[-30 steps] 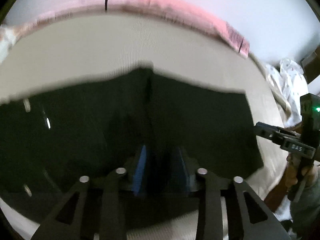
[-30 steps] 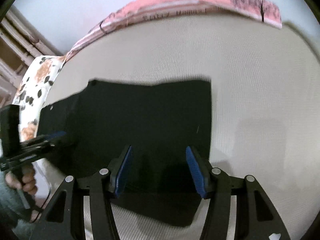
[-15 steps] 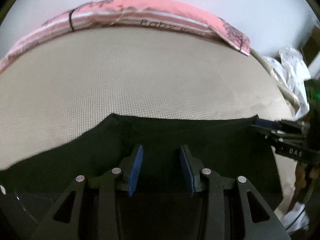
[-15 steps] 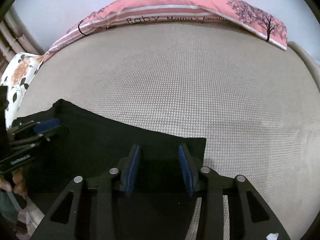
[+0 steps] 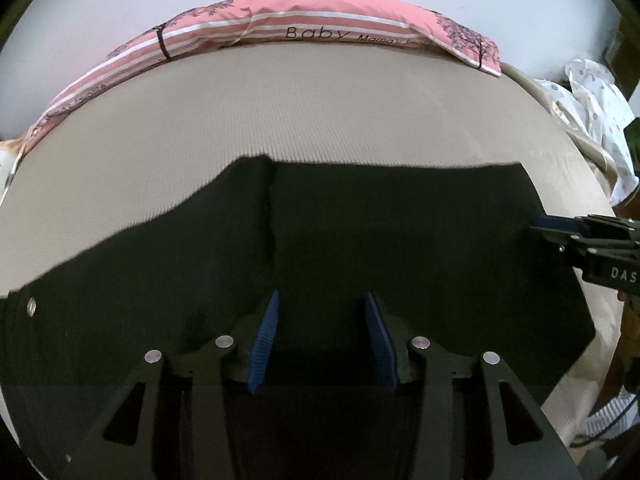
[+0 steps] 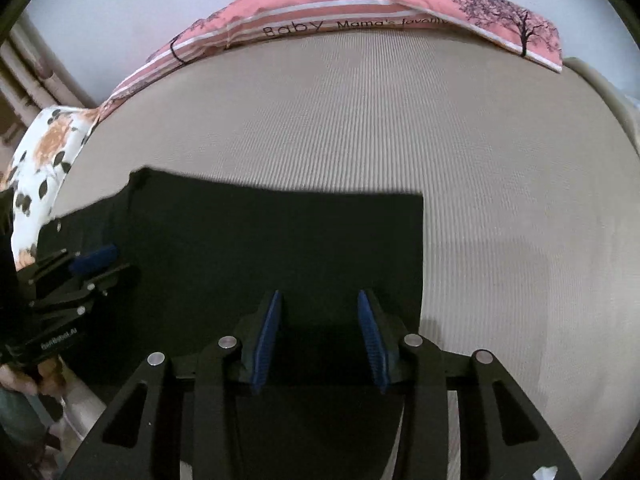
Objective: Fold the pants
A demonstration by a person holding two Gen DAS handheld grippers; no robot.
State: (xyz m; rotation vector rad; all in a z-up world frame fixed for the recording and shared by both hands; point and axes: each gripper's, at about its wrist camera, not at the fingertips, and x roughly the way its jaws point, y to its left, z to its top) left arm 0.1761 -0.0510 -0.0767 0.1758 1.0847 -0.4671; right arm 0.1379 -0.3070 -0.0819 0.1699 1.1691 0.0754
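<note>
Two grippers: both are seen over one dark garment spread on a bed.
Pants (image 5: 360, 248): laid flat on the mattress (image 5: 320, 120), near its front edge; a vertical seam is seen left of centre in the left wrist view, and a metal snap (image 5: 30, 302) near the garment's left end.
Pants, right wrist view (image 6: 260, 240): the right edge is straight and ends short of the mattress's (image 6: 500, 200) right side; bare beige cover is left beyond it.
Left gripper (image 5: 322, 328): its blue pads are held apart, with dark cloth seen between and beneath them; whether cloth is touched cannot be told. It is also seen at the left edge of the right wrist view (image 6: 90, 264), over the garment's left part.
Right gripper (image 6: 318, 334): its pads are likewise set apart, over the front right portion of the pants, just inside the right edge. In the left wrist view (image 5: 560, 228) its tip is seen at the garment's right edge.
Pillow (image 5: 320, 28): pink, striped, printed "Baby", laid along the mattress's far edge.
Floral cloth (image 6: 40, 152): seen at the mattress's left far corner.
Spotted white cloth (image 5: 600, 112): bunched beyond the mattress's right edge.
</note>
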